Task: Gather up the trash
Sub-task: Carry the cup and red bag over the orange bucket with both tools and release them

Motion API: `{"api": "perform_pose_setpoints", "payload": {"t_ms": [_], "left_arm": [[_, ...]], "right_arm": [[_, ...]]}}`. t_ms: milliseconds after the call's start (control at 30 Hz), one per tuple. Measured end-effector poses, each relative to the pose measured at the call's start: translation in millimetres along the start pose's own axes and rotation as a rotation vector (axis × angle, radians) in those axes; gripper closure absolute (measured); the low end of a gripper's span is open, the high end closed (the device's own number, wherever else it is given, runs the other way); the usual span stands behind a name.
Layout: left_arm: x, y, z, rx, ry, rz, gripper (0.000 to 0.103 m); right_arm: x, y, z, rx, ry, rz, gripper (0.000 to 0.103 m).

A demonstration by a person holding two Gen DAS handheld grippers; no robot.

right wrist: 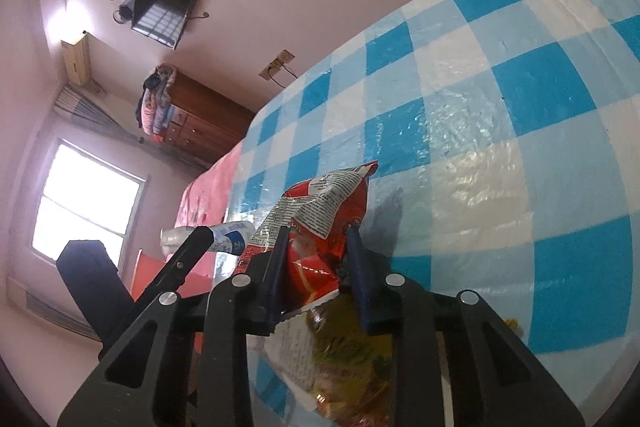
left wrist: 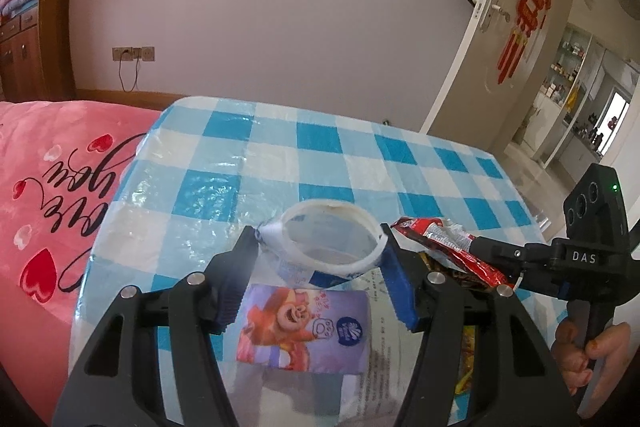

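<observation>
Red wrapper (right wrist: 320,211) in right gripper (right wrist: 316,233)

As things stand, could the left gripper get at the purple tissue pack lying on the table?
Probably not yet. The left gripper is shut on the squashed white paper cup, so its jaws are occupied. The purple tissue pack lies right beneath them on the checked tablecloth, uncovered, so only the cup stands in the way.

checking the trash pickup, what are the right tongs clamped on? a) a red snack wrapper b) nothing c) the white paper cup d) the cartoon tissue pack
a: in the right wrist view the right tongs pinch the crumpled red snack wrapper between their blue pads, while the left tongs squeeze the white paper cup.
</observation>
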State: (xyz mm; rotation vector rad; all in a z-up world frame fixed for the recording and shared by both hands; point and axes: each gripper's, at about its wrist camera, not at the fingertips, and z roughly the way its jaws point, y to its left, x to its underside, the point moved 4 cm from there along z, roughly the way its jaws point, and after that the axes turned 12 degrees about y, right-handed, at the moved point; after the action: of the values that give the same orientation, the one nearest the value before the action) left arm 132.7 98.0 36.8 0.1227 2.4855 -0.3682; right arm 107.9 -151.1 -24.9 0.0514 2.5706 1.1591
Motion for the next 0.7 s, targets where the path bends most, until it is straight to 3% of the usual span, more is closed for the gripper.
{"api": "perform_pose_setpoints", "payload": {"t_ms": [700], "left_arm": [[26.7,-7.0,-98.4,0.044,-0.126,0.008,0.042]], "right_arm": [[46.1,57.4,-39.2,-0.053,-0.064,-0.035,0.074]]}}
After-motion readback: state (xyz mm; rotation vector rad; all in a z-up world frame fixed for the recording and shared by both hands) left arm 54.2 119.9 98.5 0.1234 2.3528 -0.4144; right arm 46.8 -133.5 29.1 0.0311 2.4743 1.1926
